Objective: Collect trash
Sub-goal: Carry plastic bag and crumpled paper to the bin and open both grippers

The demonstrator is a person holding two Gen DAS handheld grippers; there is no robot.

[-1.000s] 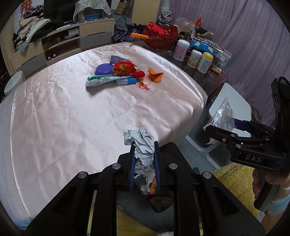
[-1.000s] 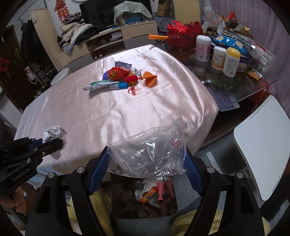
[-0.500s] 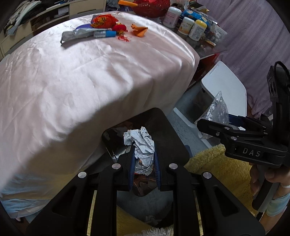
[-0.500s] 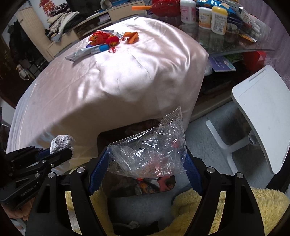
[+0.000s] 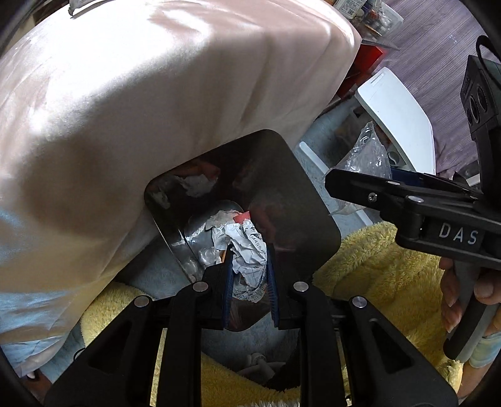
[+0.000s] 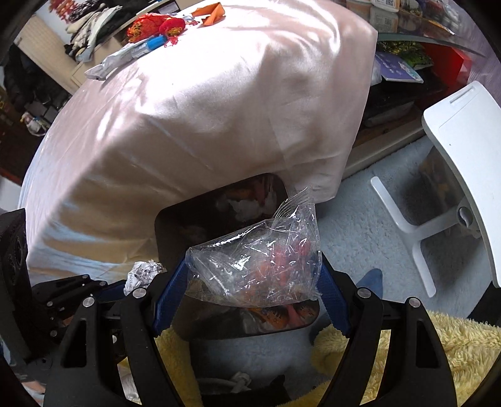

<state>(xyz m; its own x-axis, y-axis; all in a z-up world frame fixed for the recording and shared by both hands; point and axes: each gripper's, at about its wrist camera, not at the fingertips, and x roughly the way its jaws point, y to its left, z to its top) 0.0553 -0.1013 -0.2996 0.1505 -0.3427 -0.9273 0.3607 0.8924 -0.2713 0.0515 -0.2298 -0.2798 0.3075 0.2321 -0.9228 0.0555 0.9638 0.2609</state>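
My left gripper (image 5: 249,269) is shut on a crumpled ball of printed paper (image 5: 247,250) and holds it over the open mouth of a dark trash bin (image 5: 300,191) on the floor by the table. My right gripper (image 6: 252,278) is shut on a crinkled clear plastic bag (image 6: 260,260) and holds it above the same bin (image 6: 175,231), which has wrappers and scraps inside. The right gripper with its bag shows at the right of the left wrist view (image 5: 366,156). The paper ball shows at the lower left of the right wrist view (image 6: 142,272).
A table under a pink satin cloth (image 6: 200,94) fills the upper part of both views; a tube (image 6: 125,59), red ornaments (image 6: 156,26) and an orange paper piece (image 6: 211,12) lie on its far side. A white stool (image 6: 463,150) stands at the right. A yellow fluffy rug (image 5: 391,275) lies below.
Both grippers have moved down from table height and in over the trash bin, each still holding its piece of trash. The table top has slid up and out of the middle of the views.
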